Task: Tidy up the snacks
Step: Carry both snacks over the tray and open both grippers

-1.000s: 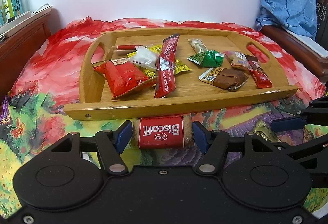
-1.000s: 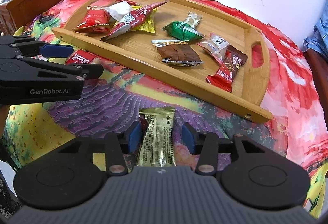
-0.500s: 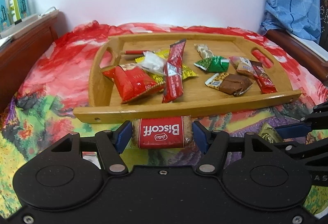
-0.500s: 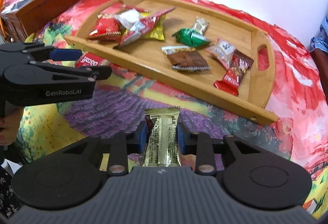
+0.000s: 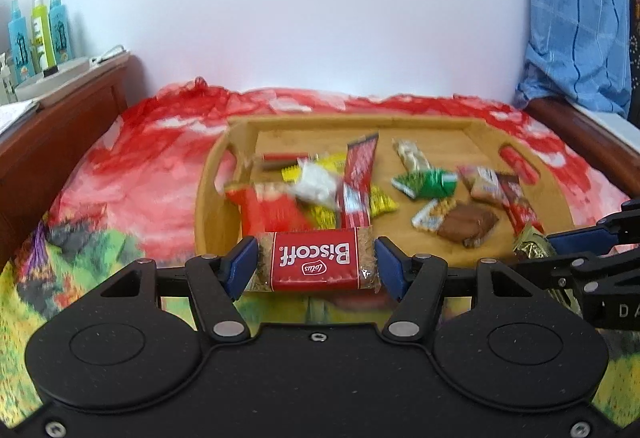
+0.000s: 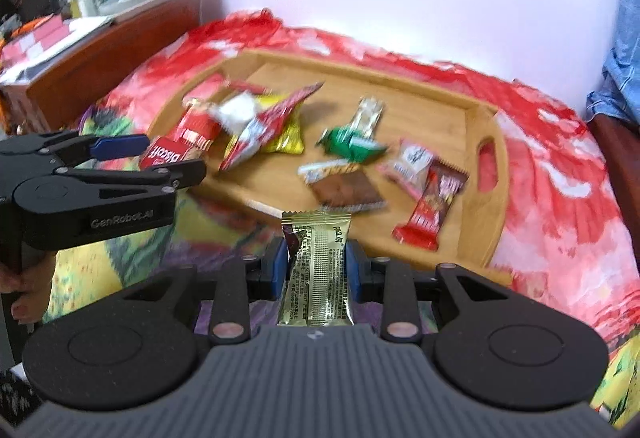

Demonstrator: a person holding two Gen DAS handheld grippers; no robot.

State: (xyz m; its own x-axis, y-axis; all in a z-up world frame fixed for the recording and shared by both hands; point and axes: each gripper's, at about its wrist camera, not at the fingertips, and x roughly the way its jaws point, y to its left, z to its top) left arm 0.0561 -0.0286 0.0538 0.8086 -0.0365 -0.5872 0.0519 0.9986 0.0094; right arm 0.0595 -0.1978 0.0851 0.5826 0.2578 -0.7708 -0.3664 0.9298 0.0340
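The left gripper (image 5: 316,264) pinches a red Biscoff biscuit pack (image 5: 314,262) crosswise between its blue pads, held off the bed's bright cloth (image 5: 120,165) at the near rim of the wooden tray (image 6: 492,238). The tray holds a scatter of wrapped snacks (image 6: 344,145). To the right, the right gripper (image 6: 316,264) has just closed its jaws on a gold snack packet (image 6: 318,270), held lengthwise above the cloth.

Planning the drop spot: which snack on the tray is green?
The green packet mid-tray, lying against the pale bar behind it. It is the tray's only green wrapper; the others are red, yellow, white or brown.
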